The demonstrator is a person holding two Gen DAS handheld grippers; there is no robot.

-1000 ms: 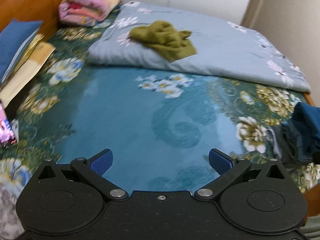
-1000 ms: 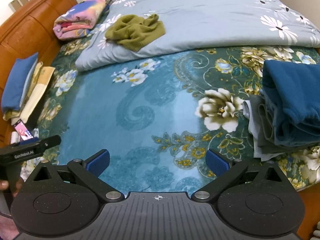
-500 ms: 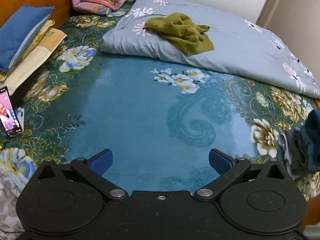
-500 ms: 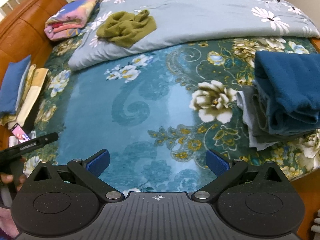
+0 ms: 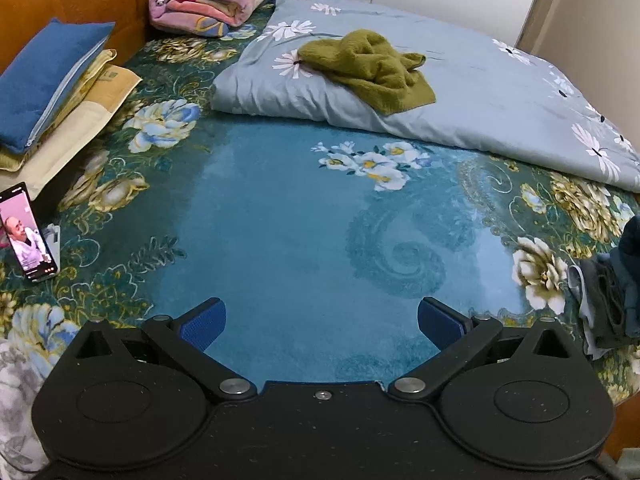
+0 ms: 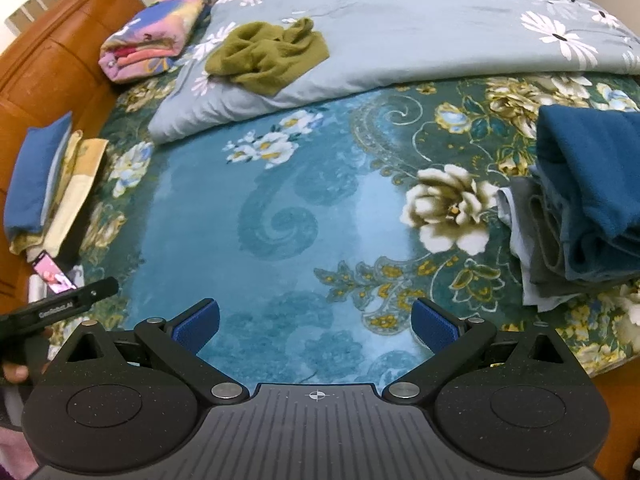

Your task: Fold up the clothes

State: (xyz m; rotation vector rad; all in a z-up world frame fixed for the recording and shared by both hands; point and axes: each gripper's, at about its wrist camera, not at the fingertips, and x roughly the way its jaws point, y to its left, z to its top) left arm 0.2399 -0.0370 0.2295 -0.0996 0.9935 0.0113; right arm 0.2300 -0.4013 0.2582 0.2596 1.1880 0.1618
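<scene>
Left wrist view: the left gripper (image 5: 320, 322) is hovering over the bare middle of the bed (image 5: 280, 240), jaws spread wide, nothing between the blue pads (image 5: 202, 322). The olive garment (image 5: 370, 68) is lying crumpled on the grey quilt (image 5: 500, 92) toward the far edge of the bed, well apart from the gripper. A folded pink blanket (image 5: 212, 0) is sitting at the far left corner; pillows (image 5: 48, 92) are stacked along the left edge, with a phone (image 5: 28, 232) propped near them. Part of a folded pile (image 5: 612, 292) is showing at the right edge.

Right wrist view: the right gripper (image 6: 316, 322) is likewise hanging wide open and empty above the near part of the bed. The blue folded clothes (image 6: 592, 184) are resting at the right edge, stacked on grey pieces. The olive garment (image 6: 268, 52) is showing unfolded on the quilt. The left gripper's handle (image 6: 60, 308) is entering at the left, held by a hand (image 6: 14, 372).

Judgement: the step in hand is fetching the next piece. The next move is calling for both grippers to reach across to the olive garment, close on its edge, and drag it onto the open middle for spreading flat.
</scene>
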